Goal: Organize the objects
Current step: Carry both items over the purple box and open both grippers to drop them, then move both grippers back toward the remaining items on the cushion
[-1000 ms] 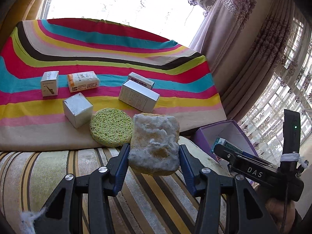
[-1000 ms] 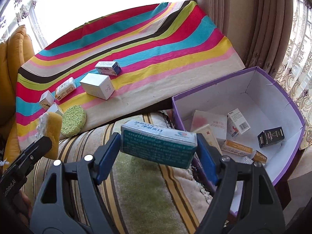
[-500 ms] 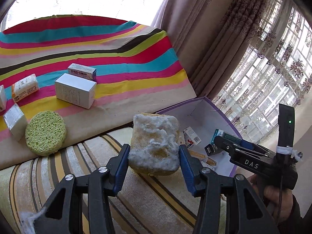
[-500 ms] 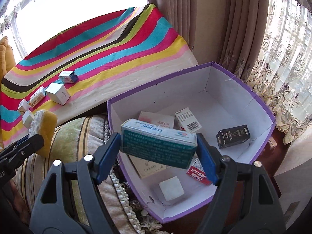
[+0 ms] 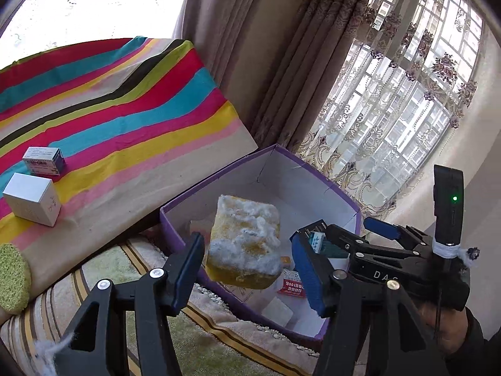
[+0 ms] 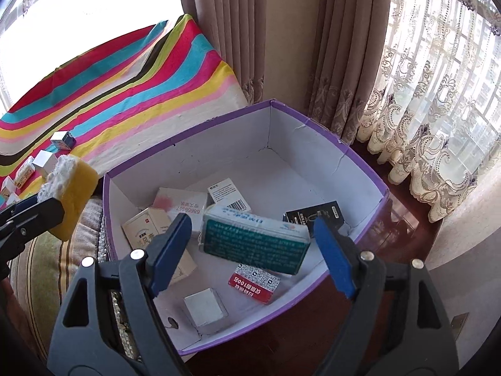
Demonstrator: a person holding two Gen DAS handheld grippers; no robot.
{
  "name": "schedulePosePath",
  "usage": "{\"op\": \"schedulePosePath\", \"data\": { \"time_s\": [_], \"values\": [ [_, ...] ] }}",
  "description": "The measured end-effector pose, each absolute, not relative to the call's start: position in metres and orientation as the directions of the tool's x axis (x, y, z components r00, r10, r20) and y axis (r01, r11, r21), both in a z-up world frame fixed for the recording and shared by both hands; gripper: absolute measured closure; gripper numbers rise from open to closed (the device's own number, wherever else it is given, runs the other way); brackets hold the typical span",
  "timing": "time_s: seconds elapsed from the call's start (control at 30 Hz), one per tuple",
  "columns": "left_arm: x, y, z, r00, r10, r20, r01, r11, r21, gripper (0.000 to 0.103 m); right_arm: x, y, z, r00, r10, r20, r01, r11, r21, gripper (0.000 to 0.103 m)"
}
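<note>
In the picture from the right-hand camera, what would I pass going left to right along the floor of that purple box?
Cream carton → teal box between the open fingers of the right gripper → black box by the right wall of the purple box.

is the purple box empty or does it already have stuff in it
Not empty: the open purple cardboard box already holds several small cartons, including a black carton.

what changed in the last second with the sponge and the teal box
Both grippers swung right from the striped cloth to over the purple box. Both have opened: left gripper no longer clamps the sponge, and right gripper has let go of the teal box. Items on the cloth stayed put.
</note>
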State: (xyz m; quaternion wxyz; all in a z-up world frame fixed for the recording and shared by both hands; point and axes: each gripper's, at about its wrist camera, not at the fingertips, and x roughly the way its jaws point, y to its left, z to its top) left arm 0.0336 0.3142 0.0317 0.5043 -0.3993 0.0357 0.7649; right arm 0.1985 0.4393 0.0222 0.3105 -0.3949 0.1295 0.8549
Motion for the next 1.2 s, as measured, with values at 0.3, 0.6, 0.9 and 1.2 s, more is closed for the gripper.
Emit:
{"op": "schedulePosePath", "data": {
  "time_s": [0.3, 0.6, 0.9, 1.2],
  "values": [
    [0.023, 0.3, 0.031, -0.218, 0.74, -0.636, -0.742, -0.549, -0.385, 0.027, 0.198, 0.433, 0.031, -0.553, 0.456, -0.697, -0.61, -0.792, -0.033, 0.004],
    [0.009, 0.251, 0.032, -0.333, 0.708, -0.623, -0.662, -0.646, -0.38, 0.027, 0.189, 0.415, 0.034, -0.591, 0.405, -0.698, -0.565, -0.825, 0.0, 0.004],
    [-0.011, 0.179, 0.027, -0.448, 0.647, -0.617, -0.531, -0.748, -0.398, 0.027, 0.164, 0.377, 0.034, -0.637, 0.299, -0.71, -0.458, -0.888, 0.036, 0.004],
    [-0.022, 0.094, 0.018, -0.56, 0.541, -0.627, -0.359, -0.841, -0.404, 0.027, 0.148, 0.346, 0.029, -0.645, 0.221, -0.732, -0.368, -0.929, 0.044, 0.004]
  ]
}}
